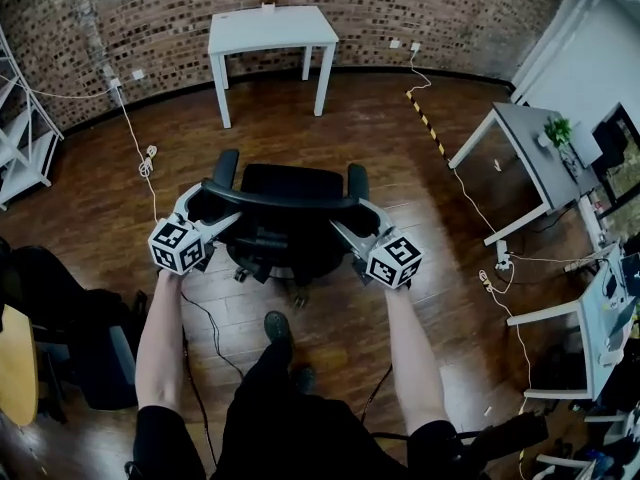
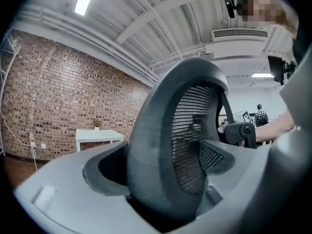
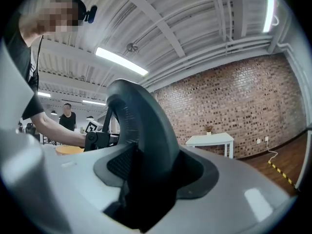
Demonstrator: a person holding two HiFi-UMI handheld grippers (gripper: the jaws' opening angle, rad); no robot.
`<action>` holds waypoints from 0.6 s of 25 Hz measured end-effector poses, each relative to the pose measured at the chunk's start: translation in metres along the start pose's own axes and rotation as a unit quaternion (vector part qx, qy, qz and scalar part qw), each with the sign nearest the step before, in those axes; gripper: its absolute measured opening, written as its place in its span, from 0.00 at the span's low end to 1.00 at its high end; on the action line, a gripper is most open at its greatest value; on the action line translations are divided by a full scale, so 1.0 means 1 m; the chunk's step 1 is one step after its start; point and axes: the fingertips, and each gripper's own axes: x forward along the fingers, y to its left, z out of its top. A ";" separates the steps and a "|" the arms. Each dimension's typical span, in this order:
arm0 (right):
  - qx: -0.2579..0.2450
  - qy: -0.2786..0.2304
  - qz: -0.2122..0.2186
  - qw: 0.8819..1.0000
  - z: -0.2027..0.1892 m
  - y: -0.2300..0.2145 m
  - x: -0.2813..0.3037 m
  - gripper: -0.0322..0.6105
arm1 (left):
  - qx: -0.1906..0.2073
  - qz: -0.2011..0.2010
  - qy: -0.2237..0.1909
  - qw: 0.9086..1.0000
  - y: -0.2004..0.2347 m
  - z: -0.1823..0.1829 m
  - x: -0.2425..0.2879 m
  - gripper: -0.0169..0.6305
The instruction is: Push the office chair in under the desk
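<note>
Head view has the office chair (image 1: pixel 285 213) in the middle of the wooden floor (image 1: pixel 330 118), its seat facing twelve o'clock and its curved backrest (image 1: pixel 280 198) turned toward the person. The left gripper (image 1: pixel 212 208) sits at the nine o'clock end of that backrest rim and the right gripper (image 1: pixel 355 218) at the three o'clock end. Each gripper view shows the dark rim and mesh filling the gap between the jaws, which stand fairly wide because the rim is thick. From where I stand both look clamped onto it, not just resting against it.

At six o'clock from the chair is the person's shoe (image 1: pixel 277 328), close behind the wheel base. The white desk (image 1: pixel 270 30) stands against the brick wall at twelve o'clock, well apart from the chair, with bare floor between them. A grey desk (image 1: pixel 540 158) sits off at about two o'clock and a loose cable (image 1: pixel 150 163) trails at ten o'clock, both clear of the straight path.

I would judge the pushing step is under way, with most of the way to go. Next the chair needs an even push from both sides toward twelve o'clock, lined up between the white desk's legs.
</note>
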 end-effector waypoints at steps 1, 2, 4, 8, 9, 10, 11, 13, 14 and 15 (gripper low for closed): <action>0.000 0.001 0.002 1.000 -0.001 -0.007 0.005 0.42 | -0.001 0.001 -0.002 1.000 0.005 0.002 0.005 0.87; -0.001 0.002 0.003 1.000 -0.002 -0.015 0.010 0.42 | -0.002 0.001 -0.004 1.000 0.012 0.002 0.011 0.86; -0.001 0.003 0.003 1.000 -0.008 -0.034 0.025 0.42 | -0.001 0.002 -0.009 1.000 0.030 0.000 0.024 0.86; 0.004 -0.001 0.011 1.000 -0.010 -0.065 0.069 0.42 | 0.001 0.007 -0.009 1.000 0.078 0.008 0.041 0.86; 0.002 0.001 0.014 1.000 -0.008 -0.073 0.076 0.42 | 0.000 0.010 -0.013 1.000 0.086 0.012 0.046 0.86; -0.001 0.001 0.017 1.000 -0.007 -0.082 0.081 0.42 | 0.002 0.015 -0.018 1.000 0.091 0.013 0.052 0.86; -0.003 0.002 0.021 1.000 -0.008 -0.093 0.084 0.42 | 0.005 0.022 -0.023 0.999 0.094 0.014 0.058 0.86; -0.004 0.002 0.031 1.000 -0.004 -0.119 0.090 0.42 | 0.009 0.034 -0.029 0.999 0.100 0.020 0.075 0.86; -0.003 0.001 0.037 0.999 0.002 -0.136 0.097 0.42 | 0.008 0.038 -0.031 0.999 0.106 0.028 0.087 0.86; -0.001 0.001 0.044 0.999 0.009 -0.154 0.106 0.42 | 0.007 0.041 -0.033 0.999 0.115 0.038 0.100 0.86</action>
